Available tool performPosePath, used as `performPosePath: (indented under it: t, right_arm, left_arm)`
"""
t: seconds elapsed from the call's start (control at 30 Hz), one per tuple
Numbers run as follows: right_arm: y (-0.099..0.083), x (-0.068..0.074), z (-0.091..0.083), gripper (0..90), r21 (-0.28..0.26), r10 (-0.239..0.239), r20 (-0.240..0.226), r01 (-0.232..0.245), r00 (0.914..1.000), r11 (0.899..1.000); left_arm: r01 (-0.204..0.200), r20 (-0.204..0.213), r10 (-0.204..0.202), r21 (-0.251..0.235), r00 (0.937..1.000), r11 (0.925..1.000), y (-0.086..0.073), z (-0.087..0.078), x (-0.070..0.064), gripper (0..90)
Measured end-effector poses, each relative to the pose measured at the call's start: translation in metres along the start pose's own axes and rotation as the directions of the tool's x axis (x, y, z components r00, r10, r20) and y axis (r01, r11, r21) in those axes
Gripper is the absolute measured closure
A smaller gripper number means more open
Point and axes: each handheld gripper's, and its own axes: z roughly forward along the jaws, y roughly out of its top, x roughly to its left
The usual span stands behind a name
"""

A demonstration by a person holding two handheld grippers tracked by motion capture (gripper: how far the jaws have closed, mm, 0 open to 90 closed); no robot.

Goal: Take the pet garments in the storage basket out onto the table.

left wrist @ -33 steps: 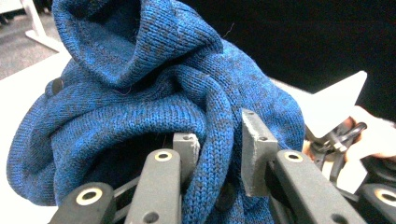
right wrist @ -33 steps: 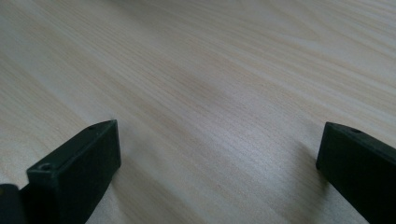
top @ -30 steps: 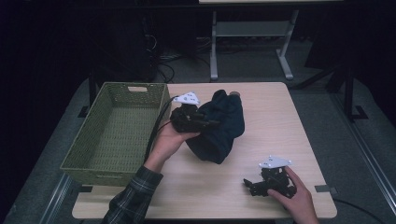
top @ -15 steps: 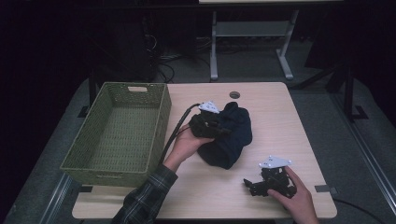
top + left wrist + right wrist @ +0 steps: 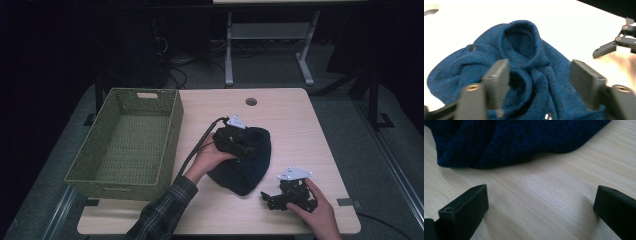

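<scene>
A dark blue knit garment (image 5: 245, 167) lies bunched in the middle of the wooden table (image 5: 295, 125). My left gripper (image 5: 246, 149) hovers over its back left part, open. In the left gripper view its jaws straddle the folds of the blue knit garment (image 5: 524, 47) with a wide gap, gripping nothing that I can make out. My right gripper (image 5: 266, 199) rests on the table at the front right, a little short of the garment's near edge, its jaws open and pointing left. In the right gripper view, bare wood lies between the jaws and the garment's hem (image 5: 519, 142) is just ahead.
A green woven basket (image 5: 172, 125), which looks bare inside, stands on the left part of the table. A round cable hole (image 5: 251, 101) sits near the far edge. The right gripper (image 5: 616, 45) also shows far off in the left gripper view. Dark floor and a metal frame (image 5: 270, 35) lie beyond.
My left gripper has moved right and toward the front over the garment. The garment has shifted nearer to the front and looks more bunched. The right gripper has stayed in place.
</scene>
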Motion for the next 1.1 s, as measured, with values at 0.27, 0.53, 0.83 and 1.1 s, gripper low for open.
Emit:
performPosePath:
  t: [0.27,0.53,0.83,1.1]
  right_arm:
    - [0.000,0.000,0.000,0.0,0.001,0.002,0.000,-0.002,1.0000,1.000]
    - [0.000,0.000,0.000,0.0,0.002,-0.001,0.000,0.001,1.0000,1.000]
    - [0.000,0.000,0.000,0.0,0.002,-0.001,0.000,0.001,1.0000,1.000]
    - [0.000,0.000,0.000,0.0,0.002,-0.002,0.001,0.002,1.0000,1.000]
  left_arm:
    - [0.010,-0.015,-0.011,-0.036,0.9998,0.9993,-0.001,-0.018,-0.005,15.0]
    - [0.000,-0.046,-0.004,-0.086,0.9989,0.9963,-0.007,-0.041,-0.015,13.1]
    - [0.021,-0.073,-0.028,-0.098,0.9970,0.9950,-0.030,-0.057,-0.025,13.0]
    - [0.020,-0.103,-0.029,-0.089,0.9942,0.9959,-0.054,-0.064,-0.037,12.9]
